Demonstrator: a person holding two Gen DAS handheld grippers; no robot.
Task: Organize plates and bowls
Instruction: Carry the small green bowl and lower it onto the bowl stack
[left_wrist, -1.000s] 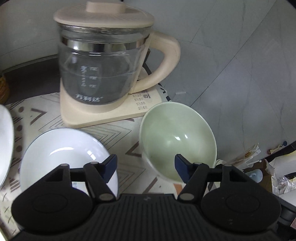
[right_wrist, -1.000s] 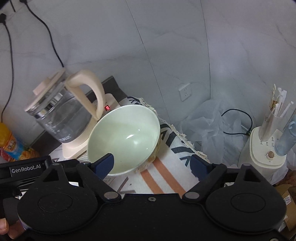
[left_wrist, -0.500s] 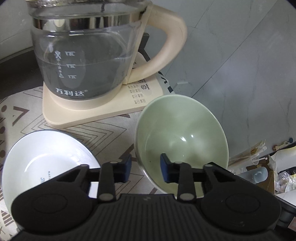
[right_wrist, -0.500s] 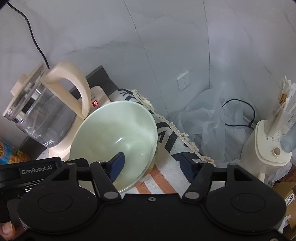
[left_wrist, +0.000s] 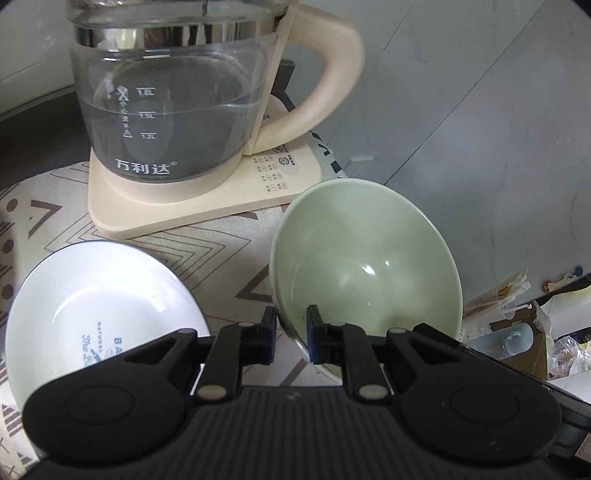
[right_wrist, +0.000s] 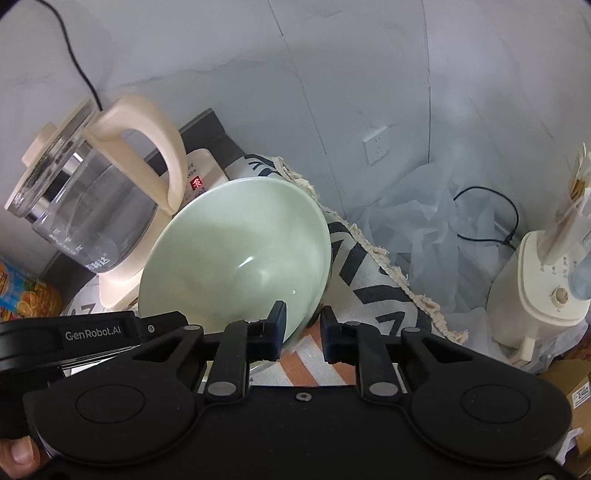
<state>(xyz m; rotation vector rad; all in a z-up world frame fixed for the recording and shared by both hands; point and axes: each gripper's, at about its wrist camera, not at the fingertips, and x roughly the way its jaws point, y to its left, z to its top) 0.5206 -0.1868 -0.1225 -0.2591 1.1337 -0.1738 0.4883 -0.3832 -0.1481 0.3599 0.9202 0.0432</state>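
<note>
Fingers of both grippers, left gripper (left_wrist: 291, 334) and right gripper (right_wrist: 302, 332), pinch the green bowl (left_wrist: 364, 273) rim, seemingly tilted beside the kettle (left_wrist: 177, 92).

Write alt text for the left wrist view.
The left hand-held gripper pinches the near rim of a green bowl on a patterned cloth. A white bowl sits to its left, a glass kettle behind.
</note>
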